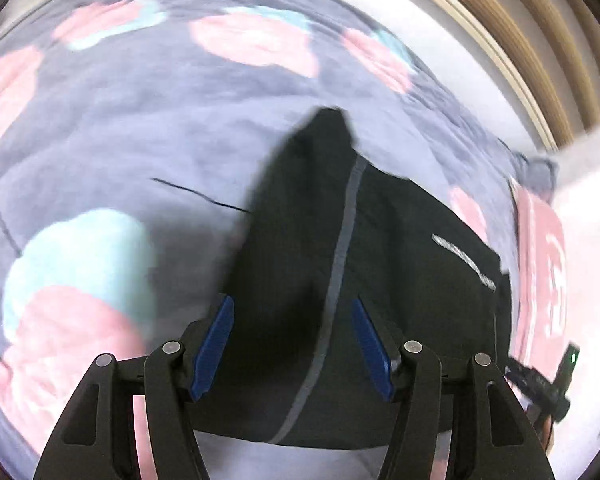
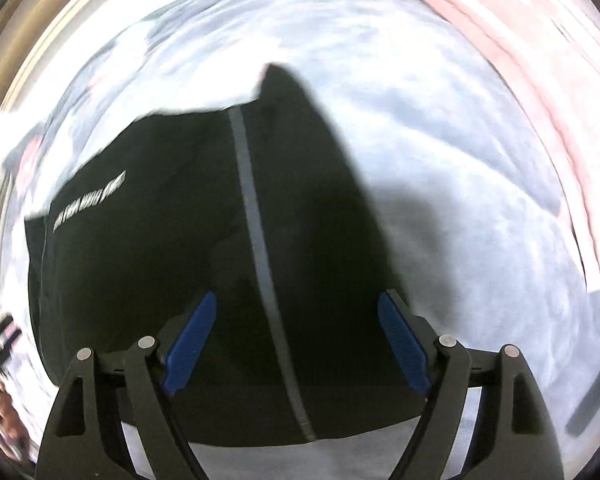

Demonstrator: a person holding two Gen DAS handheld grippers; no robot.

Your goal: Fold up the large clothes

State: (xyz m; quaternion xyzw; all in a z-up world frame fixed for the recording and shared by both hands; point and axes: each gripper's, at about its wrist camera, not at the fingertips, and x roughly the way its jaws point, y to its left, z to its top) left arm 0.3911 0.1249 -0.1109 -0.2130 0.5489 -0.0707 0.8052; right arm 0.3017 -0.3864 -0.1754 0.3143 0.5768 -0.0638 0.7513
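A black garment (image 1: 400, 248) (image 2: 160, 248) lies spread on a bed, with one corner peaked up at its far end. It carries a long grey stripe (image 1: 342, 248) (image 2: 252, 208) and a line of white lettering (image 1: 464, 258) (image 2: 90, 202). My left gripper (image 1: 292, 302) hangs over the garment, straddling the stripe. Its blue pads (image 1: 216, 344) stand apart and do not press on the cloth. My right gripper (image 2: 297, 296) hovers over the same stripe with its pads (image 2: 404, 344) spread wider still and nothing pinched between them.
The bed has a blue-grey cover (image 1: 140, 120) (image 2: 440, 140) with pink and teal patches. A pink cloth (image 1: 540, 264) (image 2: 520, 40) lies beside the garment. A wooden slatted frame (image 1: 540, 40) runs along the far side. A black device with a green light (image 1: 556, 384) shows at the edge.
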